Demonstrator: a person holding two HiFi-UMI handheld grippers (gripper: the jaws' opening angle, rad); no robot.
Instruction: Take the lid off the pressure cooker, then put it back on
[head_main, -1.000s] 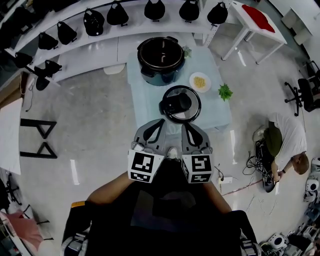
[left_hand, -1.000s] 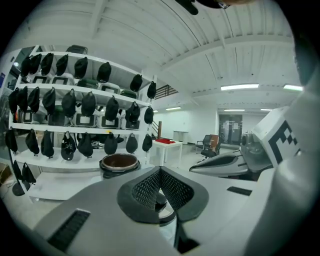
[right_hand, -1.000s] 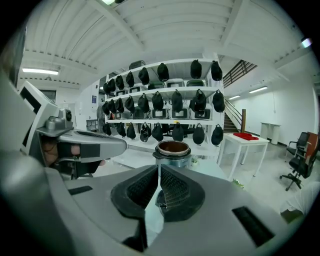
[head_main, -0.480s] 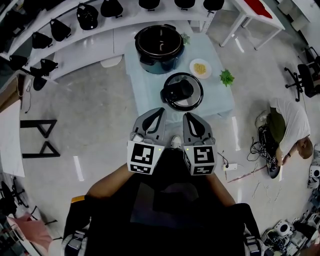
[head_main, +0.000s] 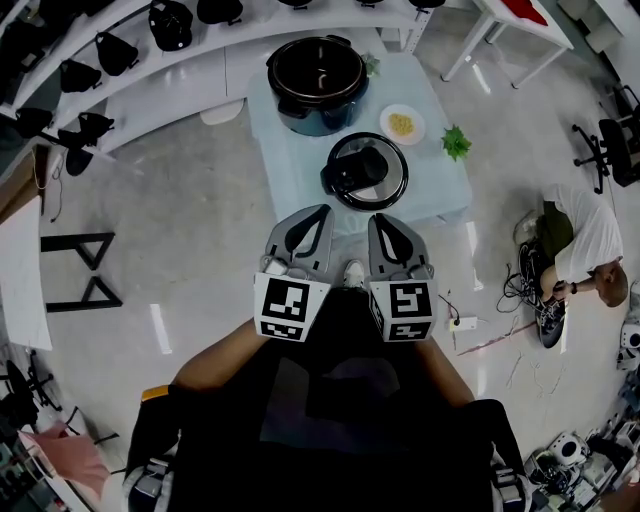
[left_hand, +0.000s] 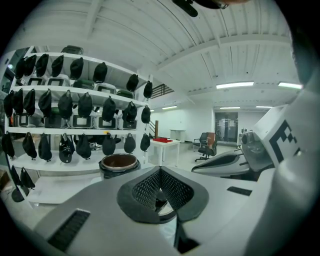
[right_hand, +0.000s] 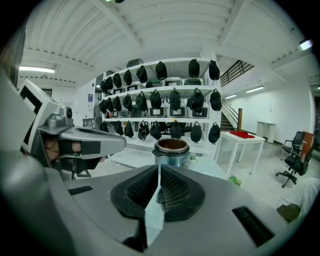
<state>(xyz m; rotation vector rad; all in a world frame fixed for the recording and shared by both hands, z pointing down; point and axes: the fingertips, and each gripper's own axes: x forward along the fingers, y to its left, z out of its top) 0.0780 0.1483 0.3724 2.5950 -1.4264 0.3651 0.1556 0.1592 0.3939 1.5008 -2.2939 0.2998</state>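
Pressure cooker (head_main: 320, 82) stands open at the far end of a pale blue table (head_main: 300, 175), its dark inner pot bare to the head view. Its lid (head_main: 365, 170) lies flat on the same table, nearer the person and a little to the right, apart from the pot, with its black handle to the left. A small plate (head_main: 402, 124) with something yellow on it sits to the right, between pot and lid, and a small green plant (head_main: 457, 142) stands near the table's right edge.

The left gripper (head_main: 320, 212) and the right gripper (head_main: 379, 219) hang side by side just short of the table's near edge and touch nothing. Each points toward the table. Each gripper's own view shows its jaws drawn together with nothing between the pads: the left pair meets at the tips, and the right pair leaves only a thin slit.

Beyond the table runs a curved white shelf (head_main: 170, 75) hung with dark caps. A white side table (head_main: 500, 40) with a red top stands to the far right. A person (head_main: 580, 250) sits on the floor at the right among cables.
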